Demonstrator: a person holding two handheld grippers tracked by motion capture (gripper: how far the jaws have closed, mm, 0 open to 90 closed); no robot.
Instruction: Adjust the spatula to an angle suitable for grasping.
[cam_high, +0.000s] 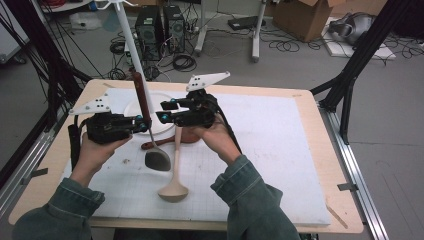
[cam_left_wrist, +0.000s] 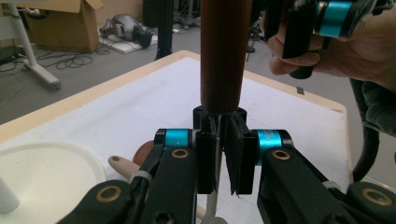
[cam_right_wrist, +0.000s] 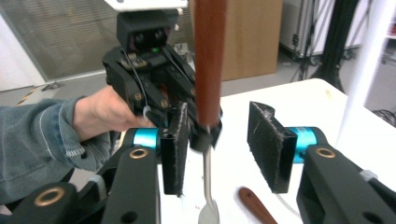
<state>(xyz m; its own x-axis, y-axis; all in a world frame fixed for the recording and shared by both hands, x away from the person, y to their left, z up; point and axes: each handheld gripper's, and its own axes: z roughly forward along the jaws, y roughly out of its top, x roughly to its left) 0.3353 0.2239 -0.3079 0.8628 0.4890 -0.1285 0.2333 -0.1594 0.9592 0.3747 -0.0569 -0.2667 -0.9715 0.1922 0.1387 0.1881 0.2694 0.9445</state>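
Now the left gripper (cam_high: 142, 123) clamps the thin metal shank of the wood-handled ladle (cam_high: 141, 97), upright near the tabletop's far left corner. The right gripper (cam_high: 161, 111) stands open around the handle, not pressing. Next, I think, it withdraws cleanly.

Grey floor (cam_high: 300, 70) strewn with cables (cam_high: 182, 61), cardboard box (cam_high: 320, 17) beyond wooden table (cam_high: 335, 165)
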